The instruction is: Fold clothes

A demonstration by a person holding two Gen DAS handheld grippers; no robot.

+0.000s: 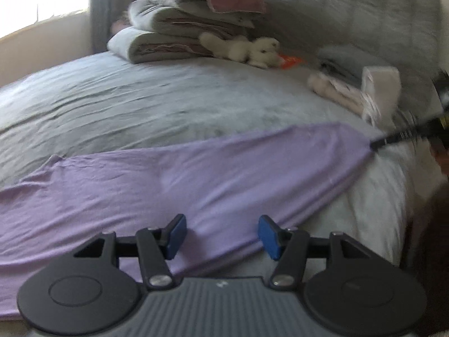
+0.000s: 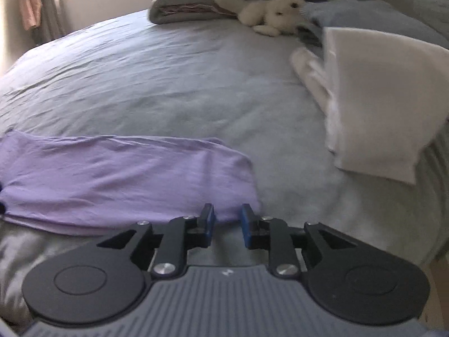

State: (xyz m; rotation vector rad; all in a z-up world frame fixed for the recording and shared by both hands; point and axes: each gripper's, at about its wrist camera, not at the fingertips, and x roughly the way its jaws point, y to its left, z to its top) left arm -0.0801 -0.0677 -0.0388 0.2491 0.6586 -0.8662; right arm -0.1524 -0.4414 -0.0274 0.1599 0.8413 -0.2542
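Note:
A lilac garment (image 1: 174,185) lies stretched flat along the near side of the grey bed (image 1: 157,104). My left gripper (image 1: 223,236) hovers over the garment's near edge, open, its blue pads well apart with nothing between them. In the right wrist view the same garment (image 2: 120,174) lies to the left. My right gripper (image 2: 228,221) sits at its near right corner, open by a narrow gap, and the cloth's edge shows between the pads without being pinched. In the left wrist view the right gripper appears only as a blurred black finger (image 1: 393,139) at the garment's far right end.
Folded grey and maroon bedding (image 1: 182,25) is stacked at the head of the bed, with a white plush toy (image 2: 272,14) beside it. Folded white clothes (image 2: 373,98) and a grey pile (image 2: 364,14) sit at the right. A window (image 1: 33,0) is at far left.

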